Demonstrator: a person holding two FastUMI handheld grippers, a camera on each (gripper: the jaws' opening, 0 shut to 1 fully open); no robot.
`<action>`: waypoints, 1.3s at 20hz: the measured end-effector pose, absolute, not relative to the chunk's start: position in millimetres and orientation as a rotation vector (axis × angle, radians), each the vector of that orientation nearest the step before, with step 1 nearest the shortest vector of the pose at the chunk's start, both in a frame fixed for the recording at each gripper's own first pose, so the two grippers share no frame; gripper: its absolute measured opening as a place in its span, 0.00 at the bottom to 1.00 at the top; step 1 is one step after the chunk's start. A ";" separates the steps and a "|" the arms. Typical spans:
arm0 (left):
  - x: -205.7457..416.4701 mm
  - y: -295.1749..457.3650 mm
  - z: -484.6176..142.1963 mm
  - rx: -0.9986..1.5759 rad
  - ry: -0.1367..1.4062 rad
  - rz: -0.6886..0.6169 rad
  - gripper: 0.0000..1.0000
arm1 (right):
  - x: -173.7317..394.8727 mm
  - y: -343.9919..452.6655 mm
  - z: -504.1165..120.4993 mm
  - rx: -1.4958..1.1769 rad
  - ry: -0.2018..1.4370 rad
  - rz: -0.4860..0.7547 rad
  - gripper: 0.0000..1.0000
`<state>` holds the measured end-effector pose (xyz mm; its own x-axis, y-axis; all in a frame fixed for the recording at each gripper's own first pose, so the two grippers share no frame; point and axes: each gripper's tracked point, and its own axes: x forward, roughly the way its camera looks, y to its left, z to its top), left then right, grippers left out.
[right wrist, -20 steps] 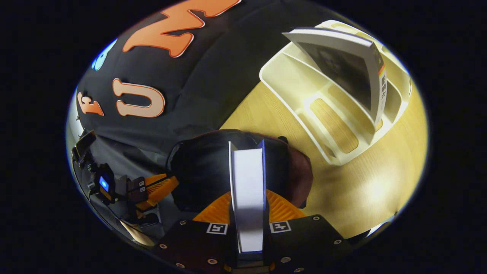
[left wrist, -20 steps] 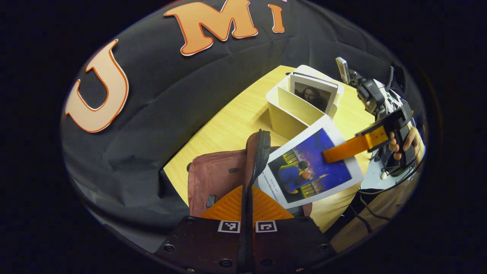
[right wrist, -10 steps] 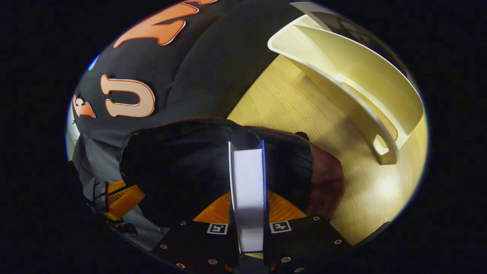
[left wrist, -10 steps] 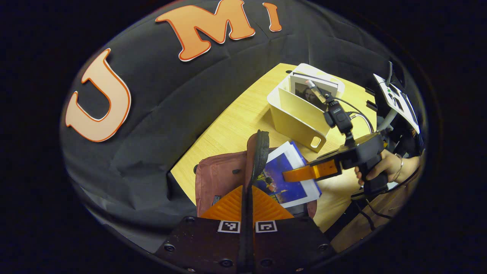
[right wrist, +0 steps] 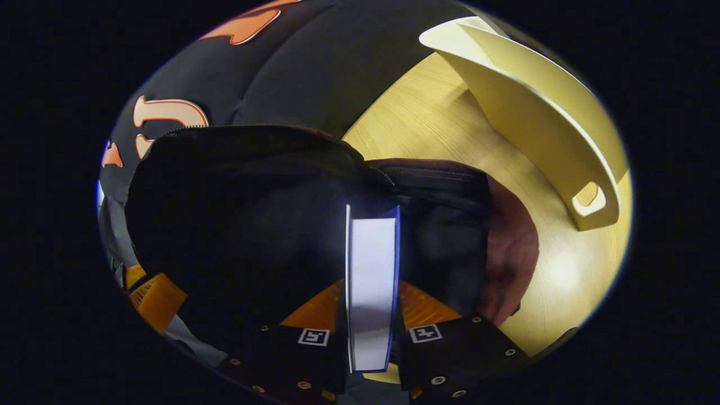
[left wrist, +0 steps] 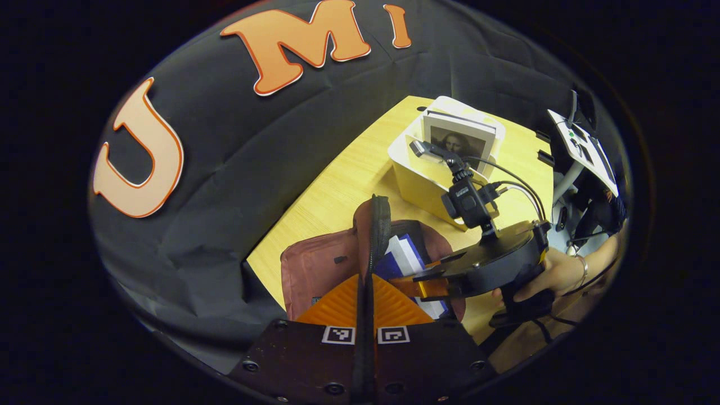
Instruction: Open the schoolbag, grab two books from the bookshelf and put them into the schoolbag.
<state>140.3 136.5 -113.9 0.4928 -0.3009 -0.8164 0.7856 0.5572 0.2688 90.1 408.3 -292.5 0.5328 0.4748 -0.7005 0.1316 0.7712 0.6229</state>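
Between the left gripper's [left wrist: 364,292] clenched fingers runs the schoolbag's [left wrist: 315,264] upright zipper flap, holding the mouth open. Just to its right, the right gripper [right wrist: 368,315] clamps the blue book [right wrist: 370,281], long axis pointing ahead into the dark opening directly beyond its tips. Farther right stands the bookshelf [left wrist: 419,174] with a second book [left wrist: 458,138].

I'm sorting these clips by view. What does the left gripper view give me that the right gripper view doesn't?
Left gripper view alone: a second book with a portrait cover standing in the bookshelf, and the person's hand holding the right tool.

Right gripper view alone: the blue book's white page edge clamped between its fingers, heading into the schoolbag's dark inside.

Both: the reddish schoolbag, the blue book, the cream bookshelf, the wooden table.
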 end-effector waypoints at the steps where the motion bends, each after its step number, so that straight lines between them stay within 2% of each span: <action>1: 140.3 134.6 -115.9 0.697 0.801 -0.731 0.01 | 90.9 404.7 -293.4 0.644 1.014 0.218 0.41; 4: 141.0 133.1 -116.2 0.693 0.793 -0.733 0.00 | 83.8 403.4 -298.9 0.594 1.059 0.229 0.54; 5: 140.3 132.2 -117.4 0.688 0.792 -0.733 0.00 | 80.6 400.1 -303.7 0.583 1.074 0.225 0.52; 7: 141.1 132.1 -118.3 0.679 0.793 -0.731 0.01 | 77.5 391.0 -308.0 0.546 1.092 0.223 0.94; 8: 140.6 133.2 -118.9 0.673 0.792 -0.729 0.00 | 76.3 386.4 -309.7 0.527 1.103 0.224 0.97; 15: 138.4 138.4 -123.4 0.627 0.793 -0.723 0.00 | 58.2 357.3 -287.5 0.443 1.118 0.304 0.98; 16: 138.3 138.8 -122.8 0.621 0.791 -0.723 0.09 | 54.1 351.4 -281.2 0.422 1.114 0.317 0.98; 17: 138.8 138.3 -123.0 0.618 0.788 -0.724 0.00 | 50.7 348.4 -275.5 0.408 1.109 0.330 0.97; 20: 138.3 137.5 -126.4 0.602 0.789 -0.732 0.01 | 42.0 327.4 -244.7 0.371 1.068 0.362 0.98; 26: 135.4 132.6 -135.3 0.582 0.795 -0.750 0.00 | 38.8 251.5 -154.6 0.192 0.918 0.348 0.97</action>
<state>135.4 132.6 -135.3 0.4751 -0.3694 -0.7986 0.7759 0.6039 0.1822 38.8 251.5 -154.6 0.5566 0.3740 -0.7418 -0.2114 0.9273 0.3088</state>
